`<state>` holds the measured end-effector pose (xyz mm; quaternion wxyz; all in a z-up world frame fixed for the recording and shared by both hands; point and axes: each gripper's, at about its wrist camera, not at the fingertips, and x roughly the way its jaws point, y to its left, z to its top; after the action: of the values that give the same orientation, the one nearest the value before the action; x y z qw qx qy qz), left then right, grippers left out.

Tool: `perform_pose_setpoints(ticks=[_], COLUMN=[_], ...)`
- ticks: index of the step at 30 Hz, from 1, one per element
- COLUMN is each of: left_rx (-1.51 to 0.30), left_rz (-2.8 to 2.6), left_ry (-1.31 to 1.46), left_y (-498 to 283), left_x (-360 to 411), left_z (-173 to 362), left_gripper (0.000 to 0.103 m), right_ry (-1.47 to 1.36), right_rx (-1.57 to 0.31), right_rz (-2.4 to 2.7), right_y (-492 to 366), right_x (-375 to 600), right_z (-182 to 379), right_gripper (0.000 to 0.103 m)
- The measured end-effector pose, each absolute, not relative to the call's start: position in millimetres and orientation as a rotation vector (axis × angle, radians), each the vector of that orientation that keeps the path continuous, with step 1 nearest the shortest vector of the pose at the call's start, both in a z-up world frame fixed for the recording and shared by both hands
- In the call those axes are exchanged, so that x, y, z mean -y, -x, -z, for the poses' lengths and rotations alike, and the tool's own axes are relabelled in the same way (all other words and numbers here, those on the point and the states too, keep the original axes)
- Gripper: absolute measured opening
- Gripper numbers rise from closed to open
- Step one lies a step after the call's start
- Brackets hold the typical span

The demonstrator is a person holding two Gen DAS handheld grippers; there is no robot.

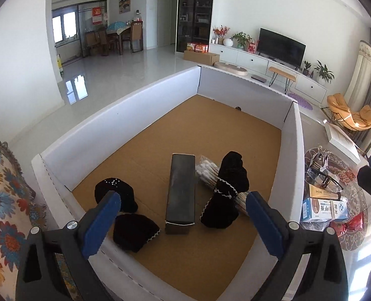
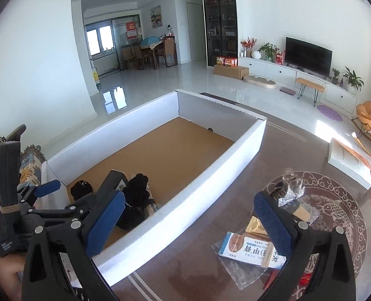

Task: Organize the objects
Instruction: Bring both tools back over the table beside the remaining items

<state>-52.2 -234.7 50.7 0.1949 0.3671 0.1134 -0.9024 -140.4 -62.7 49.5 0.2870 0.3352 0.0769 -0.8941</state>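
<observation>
Both sets of fingers are spread wide and empty. The left gripper (image 1: 183, 223) hangs over the white box (image 1: 115, 125), where a dark case (image 1: 181, 190), black socks (image 1: 225, 190) and a bundle of sticks (image 1: 206, 173) already lie. The right gripper (image 2: 188, 223) points at the bench (image 2: 210, 263), where a medicine carton (image 2: 245, 248) and wrapped packets (image 2: 290, 190) seemingly still wait to go in.

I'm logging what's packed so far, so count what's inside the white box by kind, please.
Black fabric pieces: 3
Long dark boxes: 1
Clear-wrapped bundles of pale sticks: 1
Total: 5
</observation>
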Motion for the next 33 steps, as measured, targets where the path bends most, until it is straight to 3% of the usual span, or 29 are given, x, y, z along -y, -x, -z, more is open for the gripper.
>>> perform_pose_setpoints(ticks=[10,15,23,33], left_rx=[-0.296,-0.250,-0.032,-0.004], left_rz=[2.890,3.047,2.993,2.892], left_ry=[-0.912,-1.035,-1.312,-1.400], left_y=[15,10,29,36], left_x=[106,38,-11,0], left_z=[-71,-51,16,50], left_gripper=[0.102,0.102,0.102,0.102], right_ry=[-1.062,-1.250,-1.324,-1.371], right_rx=[-0.305,-0.228,-0.166,-0.146], right_rz=[2.698,2.761,2.732,2.693], right_y=[89,78,81,85], right_x=[-149,-218,-219,-212], right_z=[37,73,90,101], right_gripper=[0.103,0.103,0.103,0.103])
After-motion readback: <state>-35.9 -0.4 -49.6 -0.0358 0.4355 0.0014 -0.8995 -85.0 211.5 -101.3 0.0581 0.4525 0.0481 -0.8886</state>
